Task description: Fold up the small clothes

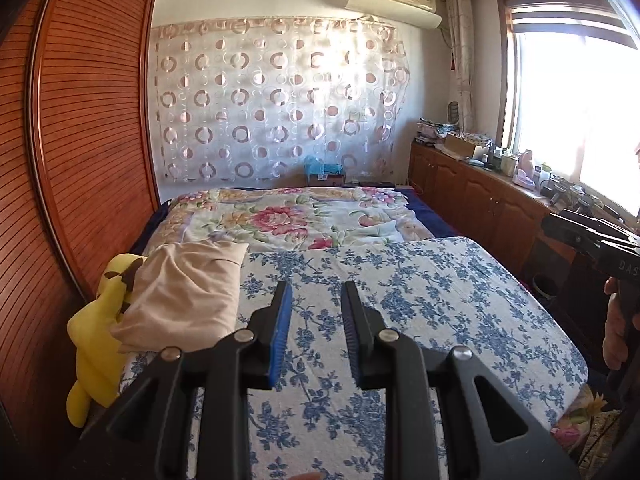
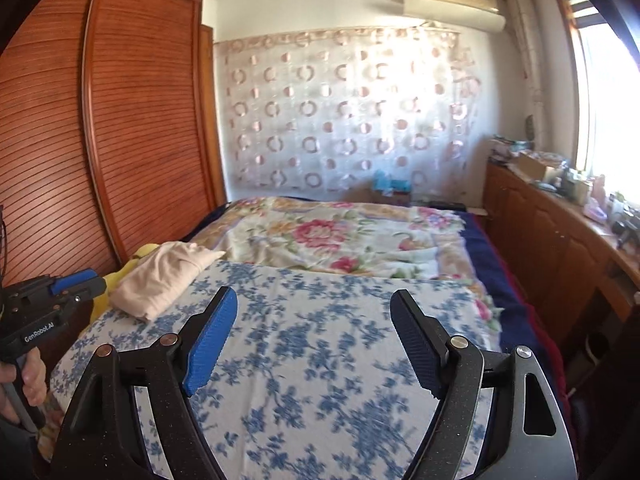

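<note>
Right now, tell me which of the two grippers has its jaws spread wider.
The right gripper: its fingers stand far apart over the blue-flowered cloth. The left gripper shows only a narrow gap.

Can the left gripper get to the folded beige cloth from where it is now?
Probably yes. The left gripper is partly open and empty, and the beige cloth lies just to its left on the blue floral board, nothing between them.

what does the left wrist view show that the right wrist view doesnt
Only the left wrist view shows the whole yellow plush toy hanging off the bed's edge, and the right tool's body. Only the right wrist view shows the right tool open wide, with nothing between its fingers. Both show the folded beige garment on the blue floral cloth and the left tool, open and not holding anything.
</note>
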A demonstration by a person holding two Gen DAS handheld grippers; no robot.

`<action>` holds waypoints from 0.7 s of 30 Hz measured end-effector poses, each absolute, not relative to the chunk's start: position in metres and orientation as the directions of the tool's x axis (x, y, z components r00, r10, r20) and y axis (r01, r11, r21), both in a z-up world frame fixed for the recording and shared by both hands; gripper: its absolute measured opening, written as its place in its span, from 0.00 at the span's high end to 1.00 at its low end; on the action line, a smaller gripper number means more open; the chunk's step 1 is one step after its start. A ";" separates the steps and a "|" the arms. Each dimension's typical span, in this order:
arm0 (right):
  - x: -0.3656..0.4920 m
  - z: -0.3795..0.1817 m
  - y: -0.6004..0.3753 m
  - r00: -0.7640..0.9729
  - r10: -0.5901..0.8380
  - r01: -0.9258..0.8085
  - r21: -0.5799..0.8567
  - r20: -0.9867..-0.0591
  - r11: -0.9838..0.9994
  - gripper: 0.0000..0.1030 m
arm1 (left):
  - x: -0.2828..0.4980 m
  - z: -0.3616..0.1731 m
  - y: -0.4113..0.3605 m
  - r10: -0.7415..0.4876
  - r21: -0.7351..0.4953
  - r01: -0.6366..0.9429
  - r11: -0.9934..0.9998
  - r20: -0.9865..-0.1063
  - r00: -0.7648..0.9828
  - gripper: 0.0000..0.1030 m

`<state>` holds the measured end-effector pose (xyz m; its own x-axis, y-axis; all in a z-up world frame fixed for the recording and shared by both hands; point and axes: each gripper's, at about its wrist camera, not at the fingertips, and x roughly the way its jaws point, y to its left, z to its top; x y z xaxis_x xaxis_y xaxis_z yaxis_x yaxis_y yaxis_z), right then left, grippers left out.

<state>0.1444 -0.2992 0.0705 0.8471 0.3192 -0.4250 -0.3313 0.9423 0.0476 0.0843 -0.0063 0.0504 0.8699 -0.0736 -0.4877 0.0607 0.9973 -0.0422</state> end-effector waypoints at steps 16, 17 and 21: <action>0.122 0.074 -0.322 0.871 0.289 -0.288 0.063 -0.396 0.955 0.22 | 0.071 0.062 -0.016 -0.062 -0.049 0.044 0.998 -0.474 0.878 0.77; 0.122 0.074 -0.322 0.871 0.290 -0.290 0.063 -0.395 0.955 0.22 | 0.070 0.062 -0.016 -0.062 -0.050 0.044 0.998 -0.474 0.878 0.77; 0.121 0.074 -0.323 0.873 0.287 -0.285 0.063 -0.396 0.956 0.22 | 0.072 0.063 -0.014 -0.061 -0.051 0.042 0.998 -0.475 0.878 0.77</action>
